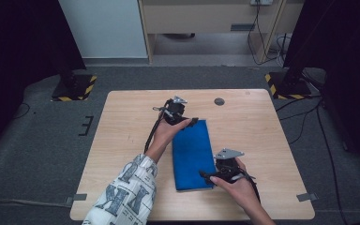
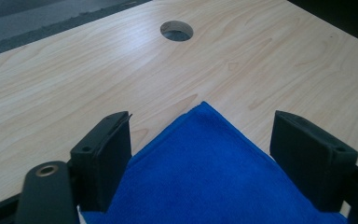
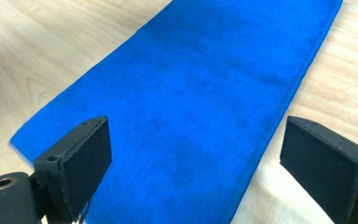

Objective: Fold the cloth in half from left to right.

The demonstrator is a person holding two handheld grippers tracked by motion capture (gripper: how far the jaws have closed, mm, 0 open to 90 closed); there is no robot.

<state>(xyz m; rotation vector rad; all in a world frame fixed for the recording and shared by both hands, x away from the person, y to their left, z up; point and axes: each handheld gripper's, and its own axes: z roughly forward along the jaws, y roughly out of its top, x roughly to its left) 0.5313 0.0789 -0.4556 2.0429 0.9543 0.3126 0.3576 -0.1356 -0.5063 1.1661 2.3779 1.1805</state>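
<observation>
A blue cloth (image 1: pixel 192 154) lies folded into a long narrow rectangle on the wooden table (image 1: pixel 248 131). My left gripper (image 1: pixel 190 123) hovers at the cloth's far end, jaws wide apart. In the left gripper view the left gripper (image 2: pixel 200 128) straddles the cloth's pointed corner (image 2: pixel 205 172) without pressing on it. My right gripper (image 1: pixel 206 176) sits at the cloth's near right corner, open. In the right gripper view the right gripper (image 3: pixel 198 135) stands spread over the flat cloth (image 3: pixel 191 93), which stretches away from it, its pads clear of the fabric.
A round cable hole (image 1: pixel 219 101) (image 2: pixel 176 31) is set in the table beyond the cloth. Two stands with yellow-black striped bases (image 1: pixel 72 88) (image 1: pixel 286 86) sit on the grey floor behind the table's far corners. A patterned sleeve (image 1: pixel 126 192) crosses the near left.
</observation>
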